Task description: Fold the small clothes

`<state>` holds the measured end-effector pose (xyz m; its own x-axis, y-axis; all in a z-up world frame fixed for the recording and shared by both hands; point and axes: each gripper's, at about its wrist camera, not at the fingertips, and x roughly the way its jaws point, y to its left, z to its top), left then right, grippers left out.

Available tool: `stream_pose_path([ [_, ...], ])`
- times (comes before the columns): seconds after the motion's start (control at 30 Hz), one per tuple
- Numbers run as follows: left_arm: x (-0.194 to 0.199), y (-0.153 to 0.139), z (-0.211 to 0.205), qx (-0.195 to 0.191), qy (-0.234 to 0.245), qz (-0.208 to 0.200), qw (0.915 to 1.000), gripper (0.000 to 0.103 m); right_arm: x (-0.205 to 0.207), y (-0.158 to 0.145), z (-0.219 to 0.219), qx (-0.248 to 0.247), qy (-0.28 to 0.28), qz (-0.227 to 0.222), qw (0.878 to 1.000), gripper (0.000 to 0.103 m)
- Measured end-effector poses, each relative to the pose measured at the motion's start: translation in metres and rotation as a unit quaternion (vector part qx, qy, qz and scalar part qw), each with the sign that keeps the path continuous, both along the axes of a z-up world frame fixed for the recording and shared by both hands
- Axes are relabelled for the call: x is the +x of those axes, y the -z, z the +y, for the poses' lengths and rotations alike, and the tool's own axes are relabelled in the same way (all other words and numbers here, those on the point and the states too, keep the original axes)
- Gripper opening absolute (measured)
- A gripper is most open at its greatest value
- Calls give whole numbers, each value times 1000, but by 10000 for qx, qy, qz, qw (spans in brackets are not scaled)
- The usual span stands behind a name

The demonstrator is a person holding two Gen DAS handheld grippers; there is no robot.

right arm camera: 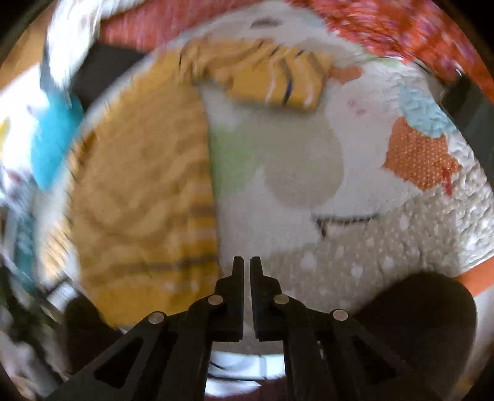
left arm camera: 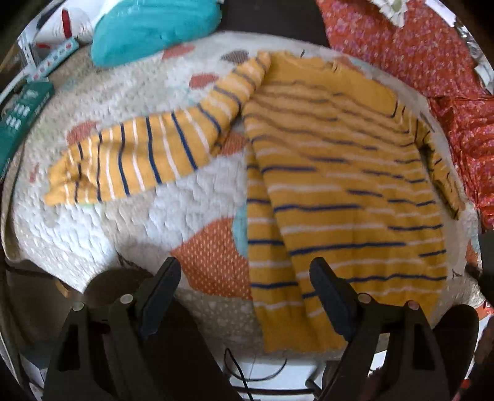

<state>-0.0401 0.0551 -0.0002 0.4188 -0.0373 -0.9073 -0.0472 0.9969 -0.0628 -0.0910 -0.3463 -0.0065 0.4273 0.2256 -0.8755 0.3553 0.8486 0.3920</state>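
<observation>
A small yellow sweater (left arm camera: pixel 339 185) with navy and white stripes lies flat on a quilted play mat (left arm camera: pixel 123 222). One sleeve (left arm camera: pixel 148 148) stretches out to the left; the other (left arm camera: pixel 438 166) is bunched at the right edge. My left gripper (left arm camera: pixel 247 268) hovers open over the sweater's lower hem, nothing between its fingers. In the blurred right wrist view the sweater (right arm camera: pixel 139 191) fills the left side, one sleeve (right arm camera: pixel 271 80) lying at the top. My right gripper (right arm camera: pixel 246 262) is shut and empty, just right of the sweater's edge, over the mat (right arm camera: pixel 355 246).
A teal cushion (left arm camera: pixel 154 27) lies at the mat's far left corner. Red flowered fabric (left arm camera: pixel 416 49) borders the mat on the right. Boxes and packages (left arm camera: pixel 21 117) stand along the left edge. A cable (left arm camera: pixel 247 370) runs below the mat's near edge.
</observation>
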Motion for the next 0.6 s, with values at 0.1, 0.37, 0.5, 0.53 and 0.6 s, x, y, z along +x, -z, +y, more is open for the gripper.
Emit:
stream_pose_path([
  [0.1,3,-15,-8,62,105,-216,9997,85,31,-1,-38,282,626,-362,9970,53],
  [0.37,10,-17,-23,366,246,-161,9989,85,133,14,-18,-1722,194,-832,9814,64],
  [0.5,14,-14,-21,352,196,-92,9991,85,156,32,-17,-1879,-567,-715,9779,48],
  [0.53,15,-13,-21,314,168,-82,9993,85,158,42,-22,-1838,-640,-490,9796,31],
  [0.6,17,-15,-19,284,155,-112,9994,85,156,40,-40,-1385,-489,-519,9878,3],
])
